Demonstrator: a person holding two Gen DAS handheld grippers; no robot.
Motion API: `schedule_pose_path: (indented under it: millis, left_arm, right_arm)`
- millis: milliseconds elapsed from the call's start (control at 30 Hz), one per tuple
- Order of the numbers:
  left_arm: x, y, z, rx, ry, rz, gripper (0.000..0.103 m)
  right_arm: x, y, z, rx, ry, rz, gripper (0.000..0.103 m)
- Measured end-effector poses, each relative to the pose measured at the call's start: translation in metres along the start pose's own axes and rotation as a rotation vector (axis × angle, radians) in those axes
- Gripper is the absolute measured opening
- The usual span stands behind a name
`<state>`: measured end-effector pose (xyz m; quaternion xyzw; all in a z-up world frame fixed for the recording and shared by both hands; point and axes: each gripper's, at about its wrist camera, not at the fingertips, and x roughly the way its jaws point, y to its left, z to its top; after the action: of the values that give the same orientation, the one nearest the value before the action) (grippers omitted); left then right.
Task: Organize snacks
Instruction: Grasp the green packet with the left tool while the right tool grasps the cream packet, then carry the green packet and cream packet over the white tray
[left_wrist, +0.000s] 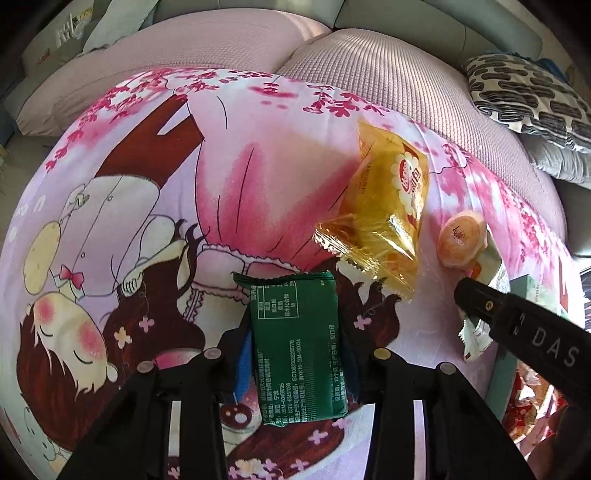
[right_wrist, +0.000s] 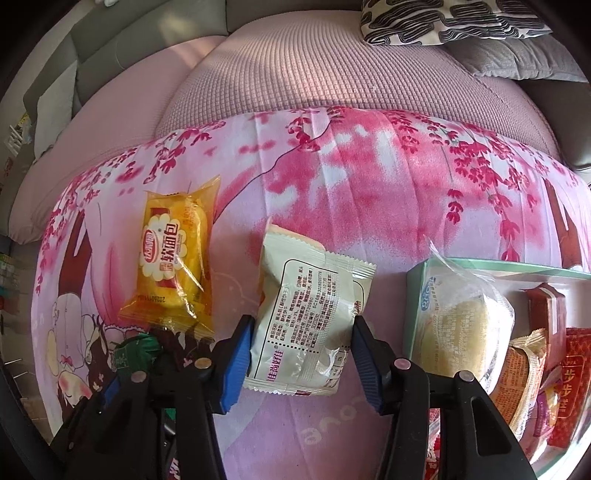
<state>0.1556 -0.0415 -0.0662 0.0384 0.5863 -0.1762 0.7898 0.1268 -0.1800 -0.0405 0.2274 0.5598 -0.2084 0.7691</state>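
Closest in, left gripper (left_wrist: 297, 350): clamped on the green packet (left_wrist: 301, 350), pads pressing both long edges – held, lying over the cartoon sheet.
Closest in, right gripper (right_wrist: 303, 350): jaws set mid-wide around the cream packet (right_wrist: 310, 325), blue pads (right_wrist: 236, 354) touching its sides, looks like a grip but can't swear it's firm.
Handling guess: light, crinkly film, probably slippery – crumbly stuff inside, so go easy; best taken across the puffed middle, not the crimped ends.
A bit further out: yellow bread packet (right_wrist: 173, 258) lying loose, just beyond the green one; soft, squashes easily.
Off to the right: pale green box (right_wrist: 417, 280) already stuffed with wrapped snacks, just beside the cream packet.
Surface: pink cartoon sheet (left_wrist: 229, 173), soft and wrinkly, so nothing slides clean.
Room behind: pink waffle cushions (right_wrist: 295, 66), black-and-white patterned pillow (right_wrist: 443, 18), grey sofa back.
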Motion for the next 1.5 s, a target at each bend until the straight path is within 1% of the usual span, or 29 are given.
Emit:
schedule_pose_path:
  millis: [167, 267, 333, 467, 600, 733, 833, 1033, 1167, 1300, 1433, 1500]
  left_arm:
    - [-0.015, 0.001, -0.011, -0.002, -0.011, -0.02, 0.042]
    - [-0.024, 0.001, -0.018, -0.008, -0.018, -0.061, 0.042]
    - [-0.033, -0.002, -0.023, 0.0, -0.032, -0.06, 0.042]
    - [-0.053, -0.005, -0.032, 0.016, -0.079, -0.058, 0.042]
    - [-0.07, -0.005, -0.035, 0.019, -0.12, -0.086, 0.042]
    - [-0.087, -0.003, -0.035, 0.022, -0.158, -0.081, 0.042]
    - [-0.098, -0.005, -0.035, 0.024, -0.186, -0.094, 0.042]
    - [-0.115, -0.02, -0.038, 0.053, -0.225, -0.115, 0.042]
    - [-0.12, -0.034, -0.041, 0.086, -0.246, -0.11, 0.042]
    - [-0.124, -0.054, -0.047, 0.129, -0.25, -0.128, 0.042]
    - [-0.128, -0.076, -0.054, 0.181, -0.254, -0.15, 0.042]
    - [-0.13, -0.087, -0.058, 0.208, -0.254, -0.166, 0.042]
  right_arm:
    - [-0.013, -0.007, -0.007, 0.0, -0.017, 0.016, 0.055]
    - [-0.029, -0.012, -0.018, -0.003, -0.034, 0.04, 0.055]
    - [-0.042, -0.013, -0.028, -0.007, -0.053, 0.057, 0.055]
    - [-0.067, -0.017, -0.047, -0.018, -0.113, 0.088, 0.055]
    - [-0.084, -0.024, -0.066, -0.007, -0.176, 0.11, 0.055]
    - [-0.104, -0.036, -0.087, -0.009, -0.236, 0.105, 0.055]
    - [-0.115, -0.046, -0.099, -0.014, -0.272, 0.102, 0.055]
    - [-0.128, -0.088, -0.116, 0.069, -0.331, 0.105, 0.055]
    - [-0.138, -0.121, -0.12, 0.134, -0.377, 0.088, 0.055]
    - [-0.151, -0.16, -0.12, 0.223, -0.42, 0.078, 0.055]
    - [-0.163, -0.201, -0.124, 0.313, -0.455, 0.043, 0.055]
    - [-0.168, -0.221, -0.127, 0.364, -0.469, 0.045, 0.055]
